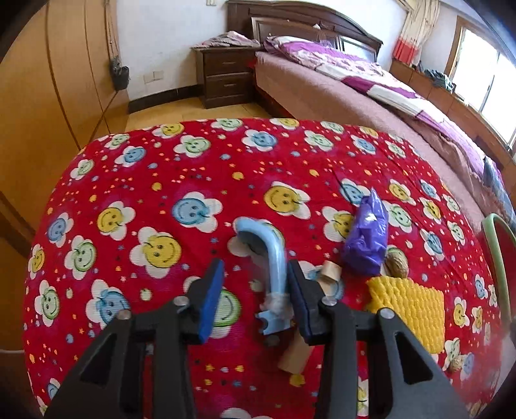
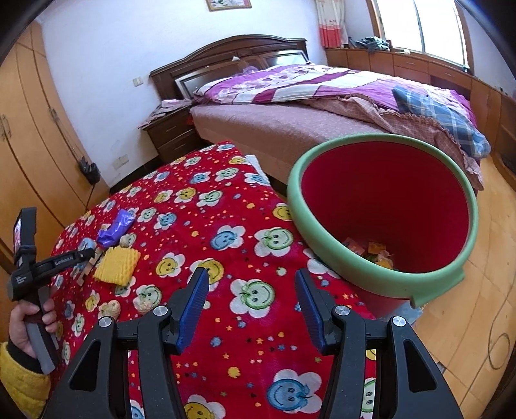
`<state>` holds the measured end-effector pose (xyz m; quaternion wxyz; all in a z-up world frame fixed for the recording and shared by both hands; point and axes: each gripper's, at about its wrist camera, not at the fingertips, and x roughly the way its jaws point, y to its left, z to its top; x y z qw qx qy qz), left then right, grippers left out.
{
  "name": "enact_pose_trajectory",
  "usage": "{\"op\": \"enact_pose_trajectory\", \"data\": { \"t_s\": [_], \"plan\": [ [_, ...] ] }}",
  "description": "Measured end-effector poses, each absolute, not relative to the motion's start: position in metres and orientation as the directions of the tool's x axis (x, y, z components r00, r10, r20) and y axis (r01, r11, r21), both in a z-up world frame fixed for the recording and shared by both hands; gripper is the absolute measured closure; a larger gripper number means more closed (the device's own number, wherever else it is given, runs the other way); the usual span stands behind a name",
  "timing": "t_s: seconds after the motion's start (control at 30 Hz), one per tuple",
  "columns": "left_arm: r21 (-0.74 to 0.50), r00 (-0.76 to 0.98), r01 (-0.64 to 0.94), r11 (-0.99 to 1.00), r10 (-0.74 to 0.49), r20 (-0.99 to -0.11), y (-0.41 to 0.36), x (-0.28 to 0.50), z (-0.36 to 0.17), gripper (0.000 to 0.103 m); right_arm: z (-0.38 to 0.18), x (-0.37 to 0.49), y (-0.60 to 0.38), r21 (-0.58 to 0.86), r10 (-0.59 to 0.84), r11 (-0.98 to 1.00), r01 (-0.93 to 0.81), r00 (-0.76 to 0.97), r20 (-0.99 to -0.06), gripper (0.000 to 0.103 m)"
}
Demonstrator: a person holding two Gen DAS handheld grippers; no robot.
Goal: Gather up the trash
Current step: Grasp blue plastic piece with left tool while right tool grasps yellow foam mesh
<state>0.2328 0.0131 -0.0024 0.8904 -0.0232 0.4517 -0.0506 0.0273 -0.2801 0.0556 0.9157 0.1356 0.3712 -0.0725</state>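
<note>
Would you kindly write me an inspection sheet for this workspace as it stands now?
Surface: red smiley-flower cloth over a table.
Job's things: light blue curved plastic piece, purple wrapper, yellow foam net, walnut, cardboard scraps; red bin with green rim beside the table, some trash inside.
Clutter: nothing seen.
Grippers: left gripper open around the blue piece; right gripper open, empty.
Cables: nothing seen.
Surroundings: bed, nightstand, wardrobe, window.
</note>
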Motion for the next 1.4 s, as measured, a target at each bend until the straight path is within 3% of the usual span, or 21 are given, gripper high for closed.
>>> {"op": "enact_pose_trajectory", "data": {
  "t_s": [0.13, 0.27, 0.63, 1.0, 1.07, 1.1, 1.23, 1.33, 1.4],
  "plan": [
    [-0.099, 0.588, 0.07, 0.993, -0.121, -0.8, 0.017, 0.229, -0.002, 0.071, 0.056, 0.034, -0.272, 0.191, -0.016, 0.959, 0.211, 0.712, -0.702, 0.046],
    [-0.115, 0.594, 0.083, 0.99, -0.142, -0.792, 0.02, 0.22, 0.001, 0.09, 0.059, 0.045, -0.257, 0.18, 0.006, 0.969, 0.169, 0.711, -0.703, 0.046],
    [-0.216, 0.654, 0.025, 0.976, -0.18, -0.735, 0.045, 0.191, 0.01, 0.095, 0.045, 0.09, -0.208, 0.208, 0.121, 0.977, 0.051, 0.672, -0.731, 0.046],
    [-0.226, 0.681, 0.055, 0.973, -0.202, -0.703, 0.046, 0.182, 0.011, 0.095, 0.019, 0.131, -0.159, 0.21, 0.175, 0.978, -0.015, 0.614, -0.769, 0.046],
    [-0.234, 0.679, 0.055, 0.971, -0.208, -0.704, 0.046, 0.184, 0.01, 0.095, 0.016, 0.133, -0.153, 0.195, 0.17, 0.98, -0.027, 0.616, -0.769, 0.054],
    [-0.239, 0.678, 0.054, 0.97, -0.211, -0.704, 0.047, 0.183, 0.009, 0.095, 0.015, 0.134, -0.149, 0.186, 0.168, 0.982, -0.035, 0.618, -0.768, 0.064],
    [-0.247, 0.678, 0.048, 0.968, -0.213, -0.703, 0.05, 0.185, 0.01, 0.095, 0.013, 0.134, -0.141, 0.204, 0.202, 0.977, -0.069, 0.623, -0.756, 0.079],
    [-0.241, 0.679, 0.053, 0.969, -0.212, -0.703, 0.051, 0.185, 0.01, 0.095, 0.013, 0.131, -0.141, 0.227, 0.231, 0.97, -0.087, 0.624, -0.746, 0.09],
    [-0.236, 0.679, 0.057, 0.97, -0.211, -0.703, 0.05, 0.185, 0.01, 0.095, 0.015, 0.126, -0.141, 0.234, 0.239, 0.968, -0.093, 0.632, -0.737, 0.091]
  ]
}}
